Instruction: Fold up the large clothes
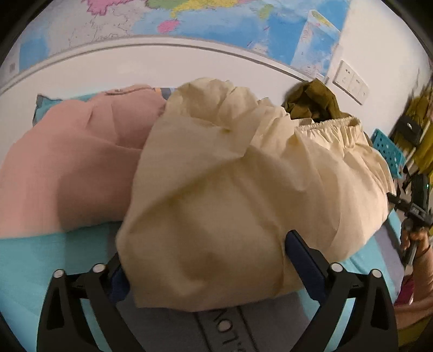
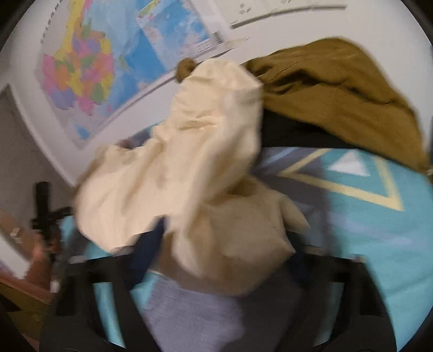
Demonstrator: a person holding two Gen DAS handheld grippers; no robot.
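Left wrist view: the left tool (image 1: 208,260) stands with its fingers wide apart, a fold of the cream garment (image 1: 243,176) bulging between them; the left finger's pad is mostly buried under the cloth, so whether either pad presses cannot be told with certainty, though the right finger (image 1: 303,260) appears just beside the fabric rather than biting it; the garment lies heaped on the bed's teal patterned cover (image 1: 32,260), its gathered elastic waistband toward the far right; a pink garment (image 1: 70,168) lies touching it on the left; an olive garment (image 1: 314,100) shows only as a crumpled tip behind the waistband; a wall map (image 1: 189,16) is cut off at the top; at the right edge a hand (image 1: 416,243) grips a dark handle, largely cropped.

Right wrist view: heavily blurred; the right tool (image 2: 216,243) has the cream garment (image 2: 189,168) draped over and between its fingers, and only one dark finger (image 2: 146,243) is discernible, so its hold cannot be told; here the olive garment (image 2: 338,94) appears in full spread, and the cover's triangle pattern (image 2: 349,165) is exposed; the pink garment is outside this view.
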